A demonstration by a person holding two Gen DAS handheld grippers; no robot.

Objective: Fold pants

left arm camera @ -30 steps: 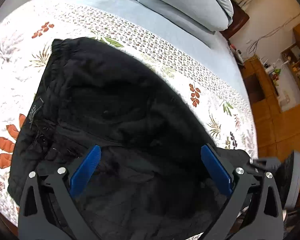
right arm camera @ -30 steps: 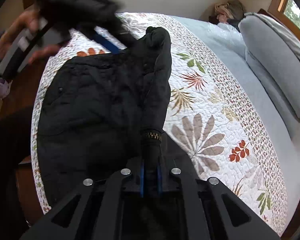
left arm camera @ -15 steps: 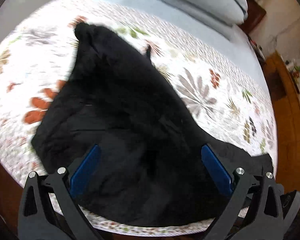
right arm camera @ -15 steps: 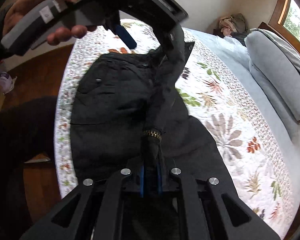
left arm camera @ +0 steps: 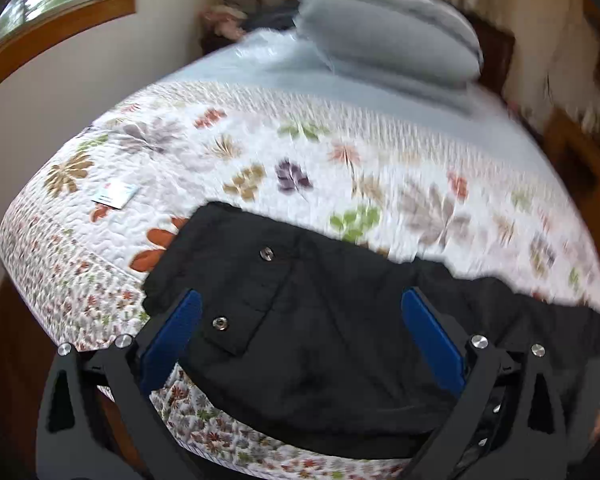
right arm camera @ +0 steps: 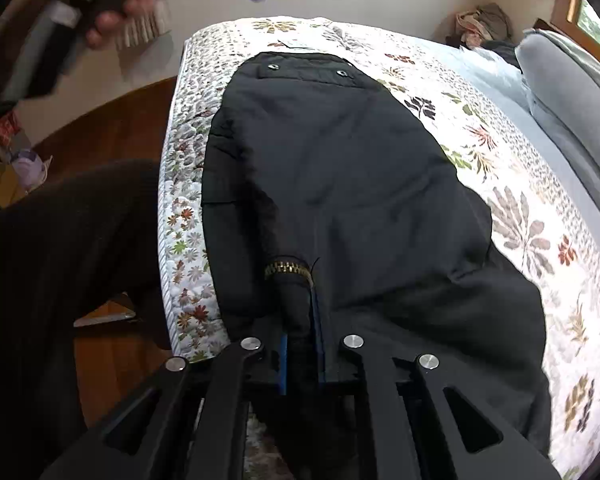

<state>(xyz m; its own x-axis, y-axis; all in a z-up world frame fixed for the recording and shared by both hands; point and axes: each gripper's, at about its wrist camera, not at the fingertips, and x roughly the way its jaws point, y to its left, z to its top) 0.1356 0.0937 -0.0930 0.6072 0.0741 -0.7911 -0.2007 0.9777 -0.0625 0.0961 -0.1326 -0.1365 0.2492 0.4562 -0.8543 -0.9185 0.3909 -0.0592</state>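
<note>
The black fabric pants (right arm camera: pixel 340 184) lie flat on the bed, on its white quilted bedspread with a leaf print (right arm camera: pixel 512 220), along the near side edge. Their snap-buttoned pocket end reaches close to the bed's far corner, and one side runs just inside the patterned border where the bedspread drops to the wooden floor (right arm camera: pixel 112 120).

The right tongs (right arm camera: pixel 300 344) are clamped together on a bunched fold of the pants just behind a brass zipper (right arm camera: pixel 287 269), at the near end of the garment.

The left tongs (left arm camera: pixel 300 320) stand wide apart above the pants with nothing between their blue pads (left arm camera: pixel 428 336), clear of the cloth.

Past the pants, the bedspread lies open and flat towards the grey pillows (left arm camera: pixel 388 36) at the head of the bed. A small white card (left arm camera: pixel 114 195) lies near one bed corner, apart from the pants.
</note>
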